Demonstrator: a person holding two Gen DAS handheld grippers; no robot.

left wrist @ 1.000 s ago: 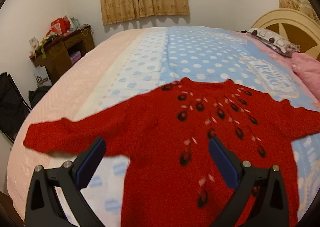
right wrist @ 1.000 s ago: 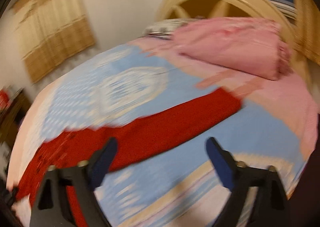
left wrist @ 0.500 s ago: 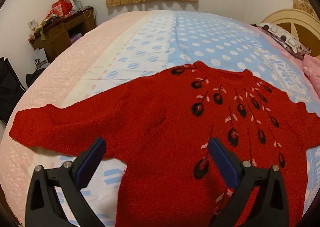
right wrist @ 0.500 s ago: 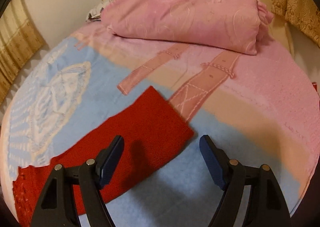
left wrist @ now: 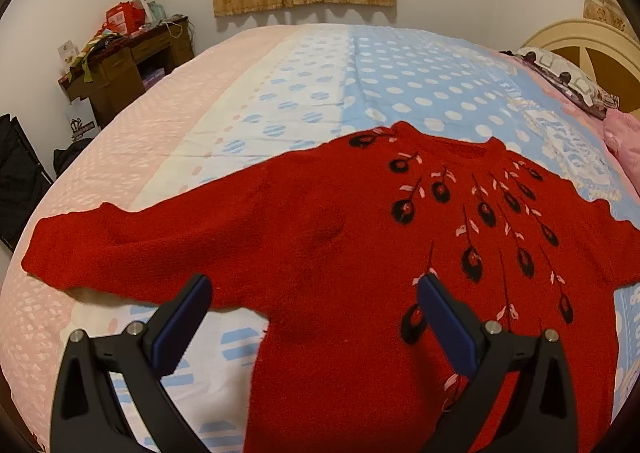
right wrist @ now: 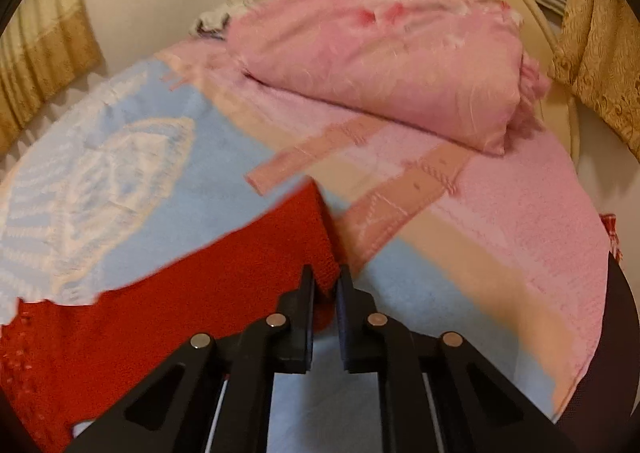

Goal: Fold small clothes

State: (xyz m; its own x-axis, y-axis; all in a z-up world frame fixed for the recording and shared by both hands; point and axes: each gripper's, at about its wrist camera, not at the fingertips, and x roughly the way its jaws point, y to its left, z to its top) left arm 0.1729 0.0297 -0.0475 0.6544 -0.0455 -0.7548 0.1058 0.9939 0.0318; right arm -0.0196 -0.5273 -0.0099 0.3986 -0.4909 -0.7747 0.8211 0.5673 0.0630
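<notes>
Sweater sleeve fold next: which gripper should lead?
Right. The right gripper is shut on the sweater cuff; the left gripper hangs open above the body, holding nothing.

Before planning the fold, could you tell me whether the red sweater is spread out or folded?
Spread out: the red sweater lies flat on the bed, both sleeves extended.

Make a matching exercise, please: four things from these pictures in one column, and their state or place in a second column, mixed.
Things:
1. left gripper
2. right gripper
3. red sweater
4. pink pillow

States or places:
a. lies by the headboard
b. open, holds nothing
c. spread flat on the bed
d. shut on the sleeve cuff

Pairs: 1-b, 2-d, 3-c, 4-a
</notes>
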